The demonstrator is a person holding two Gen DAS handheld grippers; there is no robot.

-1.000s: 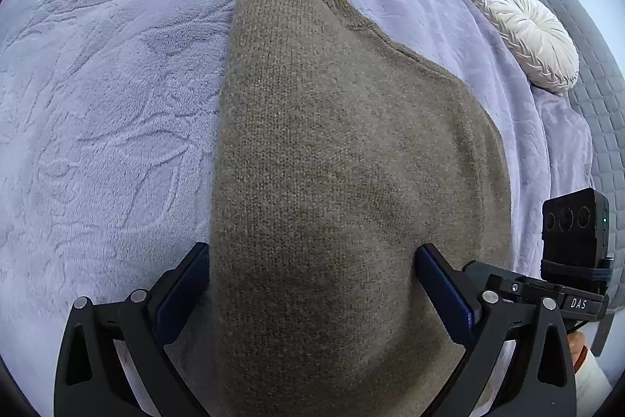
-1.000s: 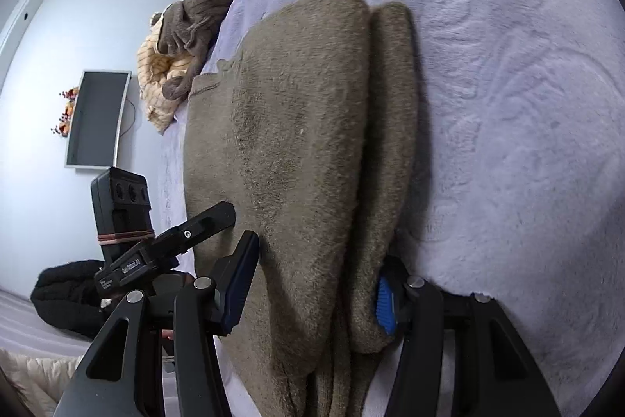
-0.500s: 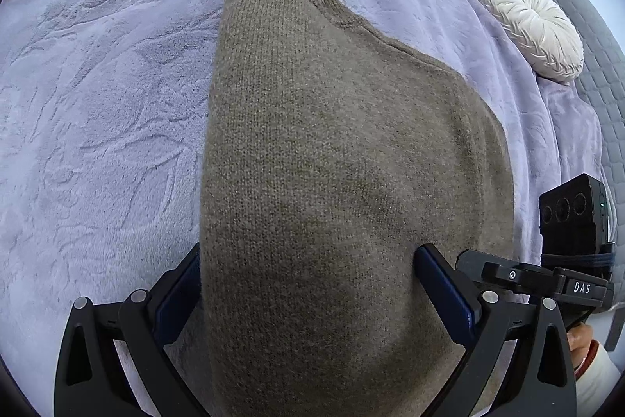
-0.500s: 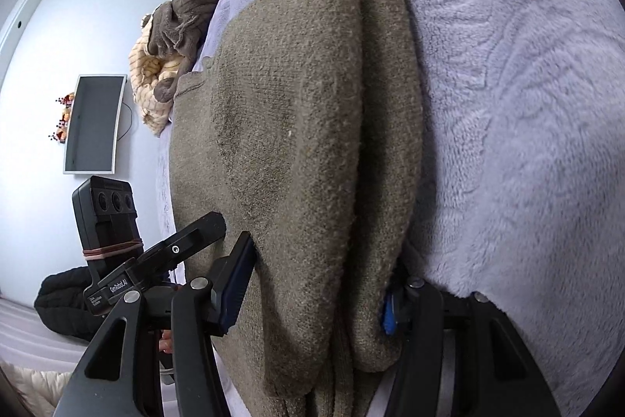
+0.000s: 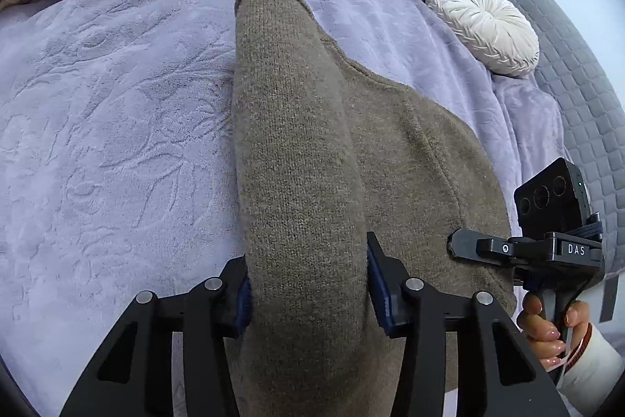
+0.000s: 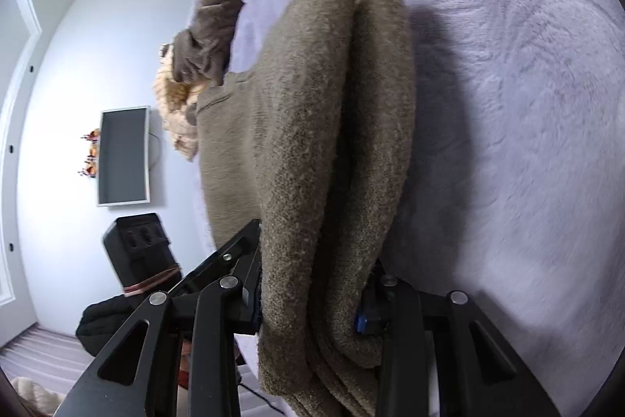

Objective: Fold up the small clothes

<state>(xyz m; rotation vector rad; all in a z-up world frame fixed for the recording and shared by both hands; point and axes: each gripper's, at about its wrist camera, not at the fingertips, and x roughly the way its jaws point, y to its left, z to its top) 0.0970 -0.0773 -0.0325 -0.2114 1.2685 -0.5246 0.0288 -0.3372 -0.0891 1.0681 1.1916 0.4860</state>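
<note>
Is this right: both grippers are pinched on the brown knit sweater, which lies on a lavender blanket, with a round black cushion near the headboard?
Not quite. The round cushion is white, not black; the left wrist view shows it. The rest holds: the left gripper and the right gripper, whose jaws have just been closing, both pinch folds of the brown knit sweater on the lavender blanket.

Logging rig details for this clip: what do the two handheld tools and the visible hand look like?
Both tools are matte black with triangular cut-outs, silver pivot bolts and blue finger pads. The right one carries a black box camera and a white "DAS" marking. The right hand shows a white sleeve cuff and glossy nails.
</note>
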